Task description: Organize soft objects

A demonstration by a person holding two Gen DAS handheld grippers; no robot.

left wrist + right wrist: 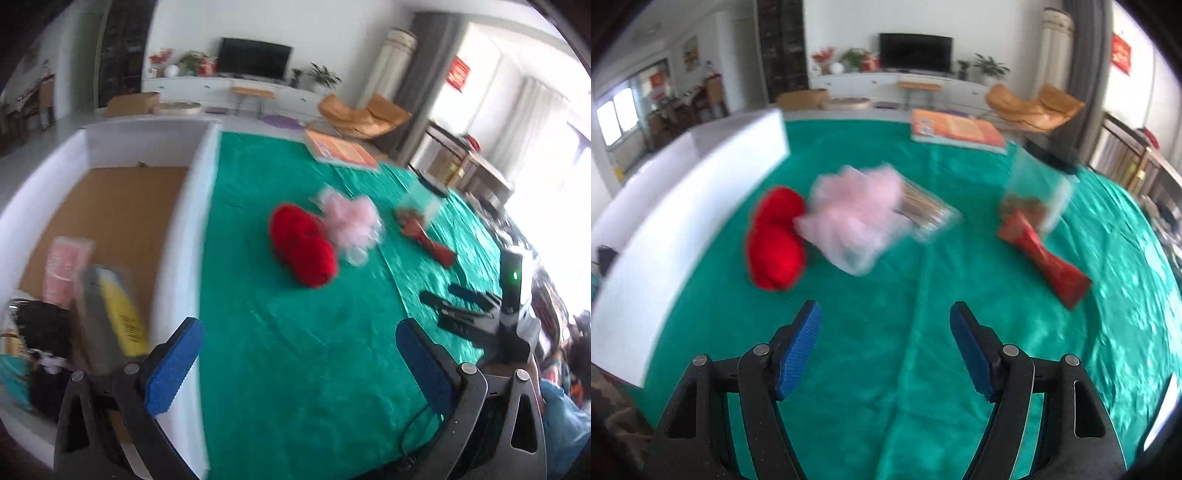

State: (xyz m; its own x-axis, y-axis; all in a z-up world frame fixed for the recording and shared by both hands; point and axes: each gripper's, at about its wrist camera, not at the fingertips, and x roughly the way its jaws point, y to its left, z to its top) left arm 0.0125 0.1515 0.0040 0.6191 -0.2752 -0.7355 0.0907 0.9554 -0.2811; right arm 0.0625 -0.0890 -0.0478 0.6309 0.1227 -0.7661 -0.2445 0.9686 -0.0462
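Both claws, left (299, 363) and right (884, 350), wide and empty above the green-clothed surface (886, 369): next pick probably the red fuzzy yarn bundle (775, 243); grip its middle squarely, then lift into the white cardboard-floored box (207, 206) at left.

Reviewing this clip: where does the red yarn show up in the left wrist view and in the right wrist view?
Left wrist: red yarn lies mid-frame on the green cloth, right of the white box.
Right wrist: it lies left of centre, again near the box wall.
Shared landmark: the pink mesh pouf touching its right side in both.
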